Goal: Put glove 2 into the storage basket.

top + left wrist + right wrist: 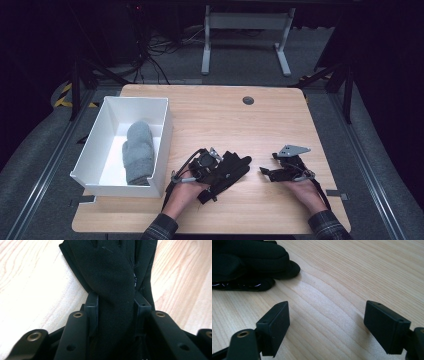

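Left gripper (pixel 116 305) fingers (pixel 92 306) clamped on black glove (pixel 227 170), lying on worktop (pixel 235 120) centre-front. Right gripper (pixel 327 322) fingers spread wide, nothing between, just beside glove fingertips. Farther left: white bin (pixel 97 145) holding grey mitten (pixel 138 152).

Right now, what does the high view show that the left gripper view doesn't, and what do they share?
The high view alone: a white bin holding a grey mitten, and the right gripper resting on the table with its jaws open on nothing. The left gripper view alone: the pads pressing the cuff end of the black glove from either side. Both share the left gripper, that glove and the wooden table.
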The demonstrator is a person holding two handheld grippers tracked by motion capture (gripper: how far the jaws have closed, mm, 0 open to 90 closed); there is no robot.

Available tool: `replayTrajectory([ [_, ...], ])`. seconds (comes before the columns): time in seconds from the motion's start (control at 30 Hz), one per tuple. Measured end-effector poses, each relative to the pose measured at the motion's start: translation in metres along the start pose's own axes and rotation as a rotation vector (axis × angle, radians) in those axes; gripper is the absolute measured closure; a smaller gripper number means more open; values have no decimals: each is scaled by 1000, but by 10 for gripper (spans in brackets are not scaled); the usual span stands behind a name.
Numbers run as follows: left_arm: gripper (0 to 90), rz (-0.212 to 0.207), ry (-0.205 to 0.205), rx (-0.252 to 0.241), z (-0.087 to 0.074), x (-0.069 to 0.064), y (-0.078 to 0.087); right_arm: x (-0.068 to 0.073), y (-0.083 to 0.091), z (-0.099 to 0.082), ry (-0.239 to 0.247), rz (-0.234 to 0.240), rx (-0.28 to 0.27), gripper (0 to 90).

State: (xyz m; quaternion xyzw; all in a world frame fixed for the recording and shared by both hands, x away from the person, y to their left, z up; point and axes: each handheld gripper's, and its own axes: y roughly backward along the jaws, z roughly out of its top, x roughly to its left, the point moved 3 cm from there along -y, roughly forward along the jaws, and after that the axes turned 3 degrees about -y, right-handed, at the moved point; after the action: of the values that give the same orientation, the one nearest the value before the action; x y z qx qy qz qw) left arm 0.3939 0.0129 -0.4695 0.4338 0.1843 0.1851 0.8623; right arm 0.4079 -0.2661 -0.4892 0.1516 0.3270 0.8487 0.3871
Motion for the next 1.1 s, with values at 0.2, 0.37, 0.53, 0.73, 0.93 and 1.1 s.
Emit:
replayTrajectory([
  [0.2,682,-20,16,-40,9,-7,19,0,0,0,0,0,0,214],
  [0.37,682,-13,30,-63,16,-10,36,0,0,0,-1,-1,1,214],
  [0.53,682,5,40,-104,30,-10,68,0,0,0,-1,0,0,214],
  [0.73,681,24,41,-132,43,-10,99,0,0,0,-2,0,0,214],
  [0.93,681,65,41,-171,54,-1,145,0,0,0,-2,0,0,214],
  [1.1,681,98,58,-200,53,7,176,0,0,0,-2,0,0,214],
])
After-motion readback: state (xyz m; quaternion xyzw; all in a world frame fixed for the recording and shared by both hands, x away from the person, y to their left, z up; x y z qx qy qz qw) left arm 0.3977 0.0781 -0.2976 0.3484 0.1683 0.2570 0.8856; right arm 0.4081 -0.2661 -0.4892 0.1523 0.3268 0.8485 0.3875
